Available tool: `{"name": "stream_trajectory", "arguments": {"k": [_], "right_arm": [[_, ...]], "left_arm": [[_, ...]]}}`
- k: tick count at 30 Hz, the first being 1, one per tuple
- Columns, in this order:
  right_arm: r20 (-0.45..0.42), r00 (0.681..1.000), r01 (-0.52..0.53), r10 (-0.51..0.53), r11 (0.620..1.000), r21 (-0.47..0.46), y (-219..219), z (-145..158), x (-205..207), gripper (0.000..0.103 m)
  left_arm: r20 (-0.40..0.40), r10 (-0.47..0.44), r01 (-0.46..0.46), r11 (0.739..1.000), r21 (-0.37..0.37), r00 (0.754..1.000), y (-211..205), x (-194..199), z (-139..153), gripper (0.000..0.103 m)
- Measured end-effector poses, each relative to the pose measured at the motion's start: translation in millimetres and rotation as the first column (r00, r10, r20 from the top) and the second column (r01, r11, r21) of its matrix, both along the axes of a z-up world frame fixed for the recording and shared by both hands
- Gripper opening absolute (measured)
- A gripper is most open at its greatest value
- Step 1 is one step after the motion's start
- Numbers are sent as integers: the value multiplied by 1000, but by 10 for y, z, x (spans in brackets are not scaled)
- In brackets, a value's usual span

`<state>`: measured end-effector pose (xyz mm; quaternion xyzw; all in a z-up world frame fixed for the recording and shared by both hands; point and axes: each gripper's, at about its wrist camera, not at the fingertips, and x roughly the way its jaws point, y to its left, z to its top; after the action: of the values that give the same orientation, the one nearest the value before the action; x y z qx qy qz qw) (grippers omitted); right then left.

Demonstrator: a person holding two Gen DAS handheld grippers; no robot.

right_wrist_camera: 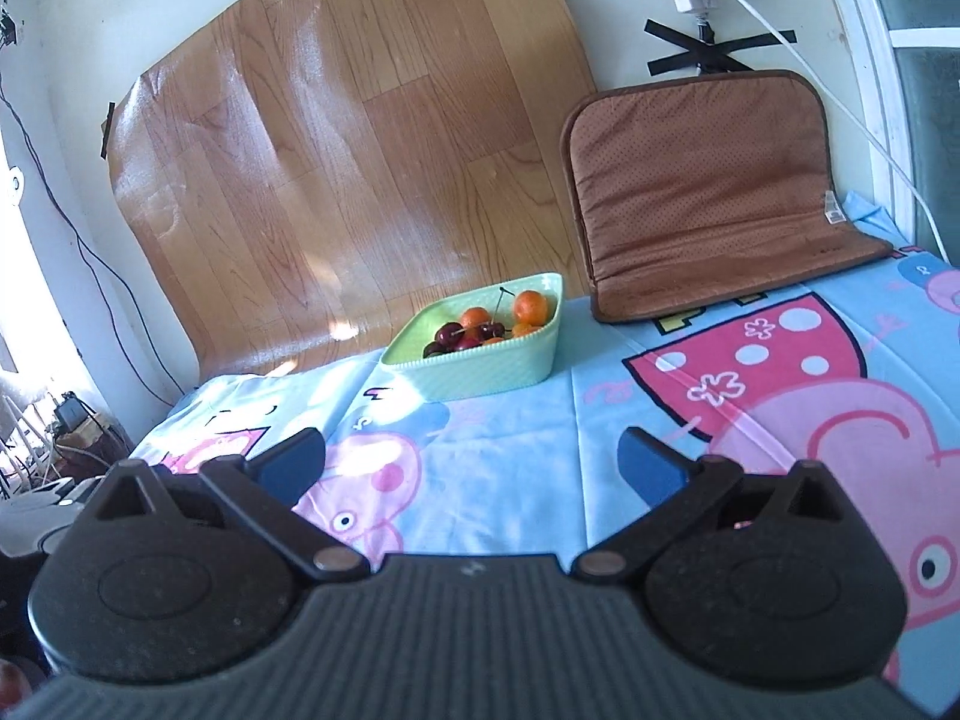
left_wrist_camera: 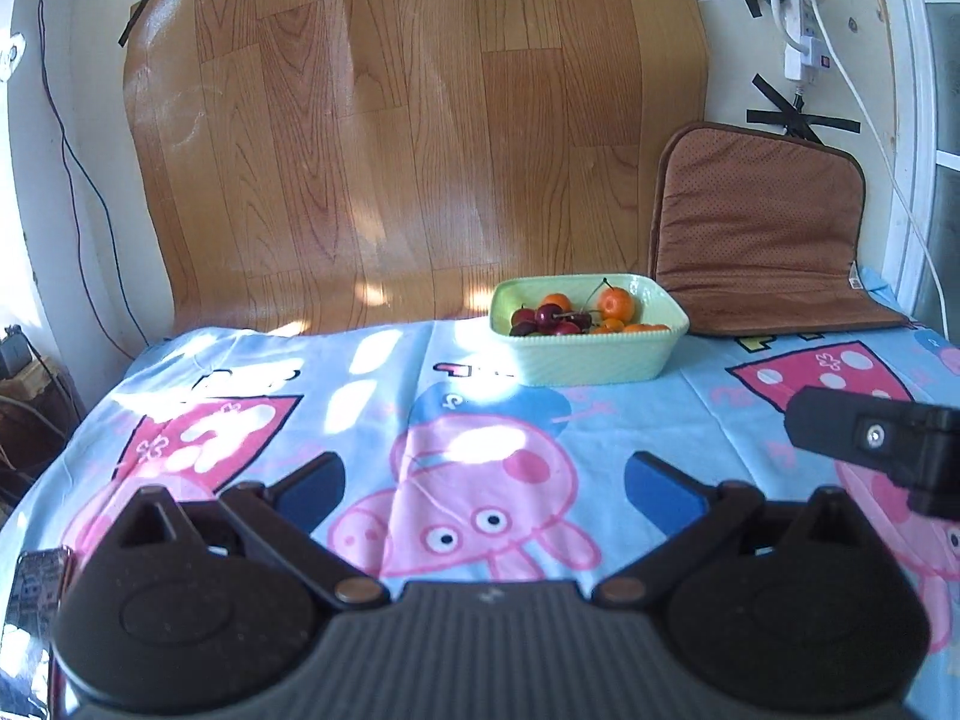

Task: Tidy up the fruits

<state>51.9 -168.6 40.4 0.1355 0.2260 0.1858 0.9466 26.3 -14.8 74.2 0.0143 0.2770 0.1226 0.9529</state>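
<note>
Left wrist view
Left gripper [left_wrist_camera: 483, 483]: fingers spread wide, blue pads showing, nothing between them, hovering above the cloth.
Green dish [left_wrist_camera: 591, 354]: pale green, rectangular, ribbed wall; it sits well ahead of the fingers and a little to the right of their gap, near the back edge of the worktop.
Fruit: dark red cherries [left_wrist_camera: 549, 319] piled on the dish's left half, small oranges [left_wrist_camera: 616, 303] on the right half, long cherry stems sticking up.
Right gripper [left_wrist_camera: 870, 438]: one black finger pokes in from the right edge, well apart from the dish.
Worktop: covered by a light blue cartoon pig cloth [left_wrist_camera: 384, 372], sun patches across it.
Backdrop: a wood-grain sheet [left_wrist_camera: 414, 138] taped to the wall; a brown cushion [left_wrist_camera: 759, 222] leans just right of the dish; a power strip [left_wrist_camera: 801, 30] and cables on the wall above.

Right wrist view
Right gripper [right_wrist_camera: 474, 462]: fingers wide apart, holding nothing.
Green dish [right_wrist_camera: 480, 369]: ahead of the fingers, roughly in line with the gap, turned corner-on; cherries [right_wrist_camera: 459, 336] in the near end, oranges [right_wrist_camera: 531, 307] behind.
Surroundings: same pig cloth [right_wrist_camera: 540, 432], brown cushion [right_wrist_camera: 708, 186] right of the dish, wood-grain sheet [right_wrist_camera: 336, 168] behind it.
</note>
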Motion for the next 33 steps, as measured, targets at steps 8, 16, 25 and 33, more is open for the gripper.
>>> {"name": "stream_trajectory", "arguments": {"k": [8,16,25,33], "right_arm": [[13,1000,17,-16,999,-39,56,-40,-70,103],[1,1000,19,-19,999,-28,46,-74,-75,103],[-17,1000,11,-11,1000,-24,72,-108,-70,103],[-23,1000,10,-11,1000,-16,67,-121,-78,103]], "left_arm": [[-53,4,-5,1000,-19,999,-41,-61,-129,103],[-88,12,-17,998,-52,996,-21,-36,-168,103],[-117,44,-49,998,-38,992,16,-14,-238,103],[-119,60,-63,998,-26,991,15,-12,-247,103]]}}
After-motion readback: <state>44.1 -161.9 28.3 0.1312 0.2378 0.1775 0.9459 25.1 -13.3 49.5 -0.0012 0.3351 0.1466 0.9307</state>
